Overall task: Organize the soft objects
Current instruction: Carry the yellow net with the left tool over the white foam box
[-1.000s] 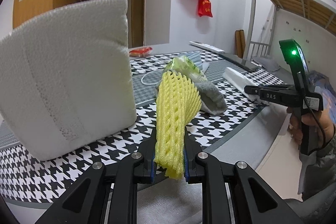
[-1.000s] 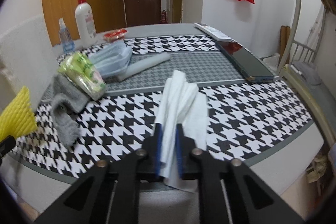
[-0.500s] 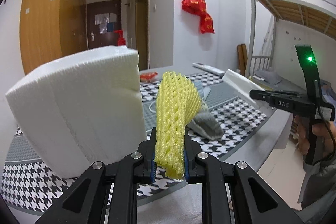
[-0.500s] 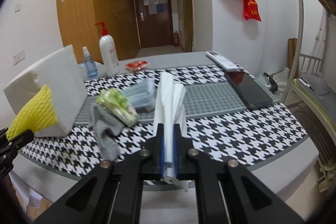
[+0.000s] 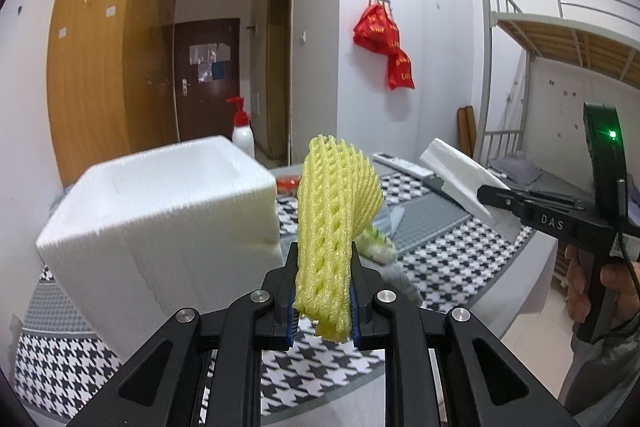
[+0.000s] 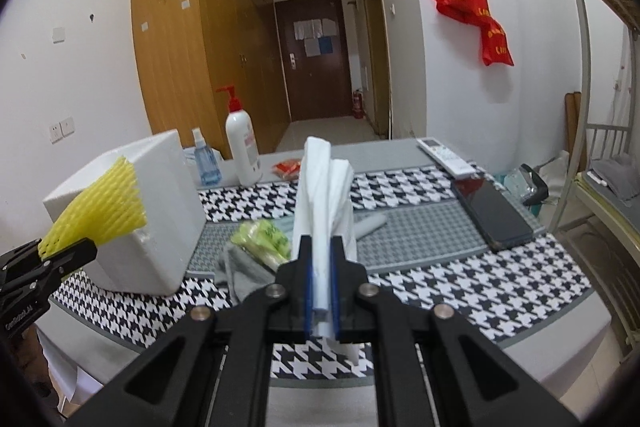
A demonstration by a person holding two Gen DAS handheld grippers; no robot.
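Note:
My left gripper is shut on a yellow foam net sleeve, held up above the near edge of the houndstooth table; the same sleeve shows at the left of the right wrist view. A white foam box stands open-topped just left of it. My right gripper is shut on a folded white tissue, lifted off the table; that tissue and gripper appear at the right of the left wrist view. A grey sock and a green packet lie on the table.
Behind the box stand a white pump bottle and a small blue spray bottle. A red packet, a remote and a dark phone lie toward the back and right. A bunk bed frame rises on the right.
Both grippers have risen with their loads and tilted up, so more of the room shows. The tissue has left the table. The box top has come into sight.

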